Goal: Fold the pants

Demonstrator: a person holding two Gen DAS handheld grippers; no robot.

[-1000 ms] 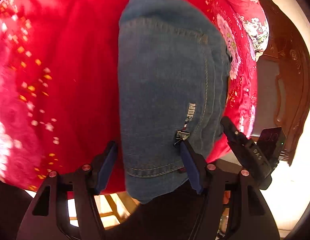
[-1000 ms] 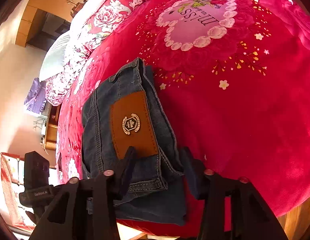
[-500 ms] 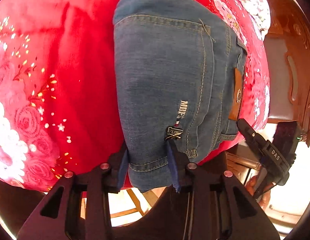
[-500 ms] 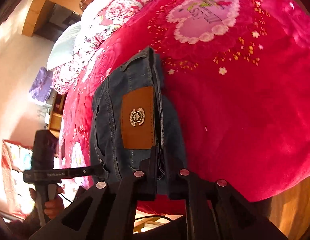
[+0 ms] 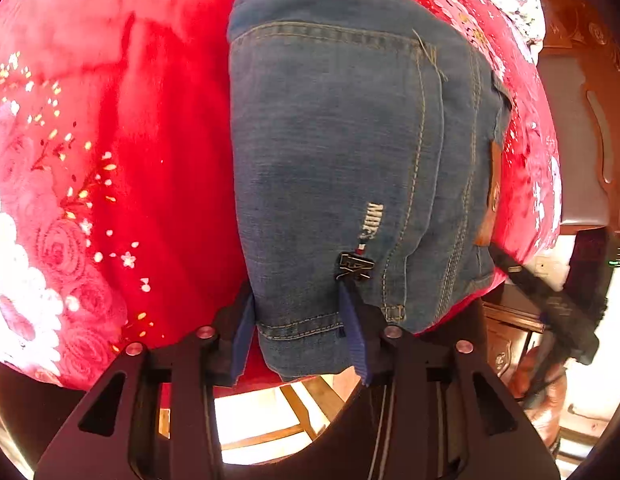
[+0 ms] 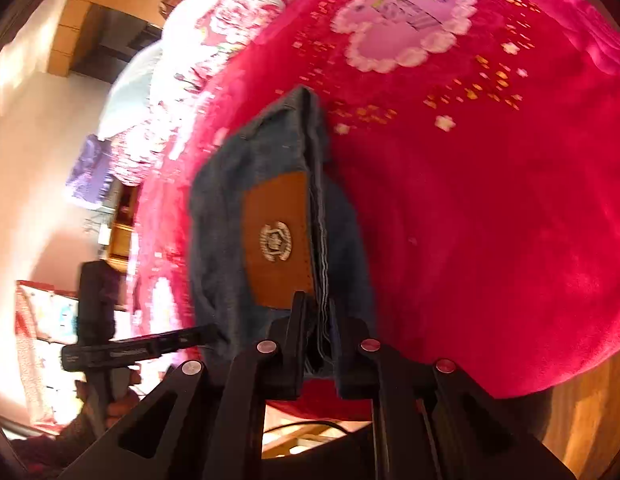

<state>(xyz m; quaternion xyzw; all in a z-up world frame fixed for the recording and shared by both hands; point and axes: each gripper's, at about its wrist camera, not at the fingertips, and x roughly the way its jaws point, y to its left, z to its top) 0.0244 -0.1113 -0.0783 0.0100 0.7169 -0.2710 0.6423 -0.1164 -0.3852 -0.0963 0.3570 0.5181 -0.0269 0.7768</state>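
The pants are blue jeans (image 5: 329, 152) folded into a thick bundle on a red floral blanket (image 5: 110, 120). My left gripper (image 5: 296, 316) is shut on the near hem end of the bundle, a blue pad on each side. In the right wrist view the jeans (image 6: 218, 220) show a brown leather waistband patch (image 6: 276, 236). My right gripper (image 6: 315, 312) is shut on the stacked denim edges just below that patch. The other gripper shows as a black bar at the side of each view.
The blanket (image 6: 489, 200) covers a bed and drops off at its near edge. A dark carved wooden headboard (image 5: 589, 120) stands at the right. A wooden wardrobe (image 6: 110, 0) and a wall are at the far left. Wooden floor (image 6: 589, 408) shows below.
Both grippers went from open around the jeans' near edge to shut on it. The bundle now sits closer and tilted in the right wrist view.
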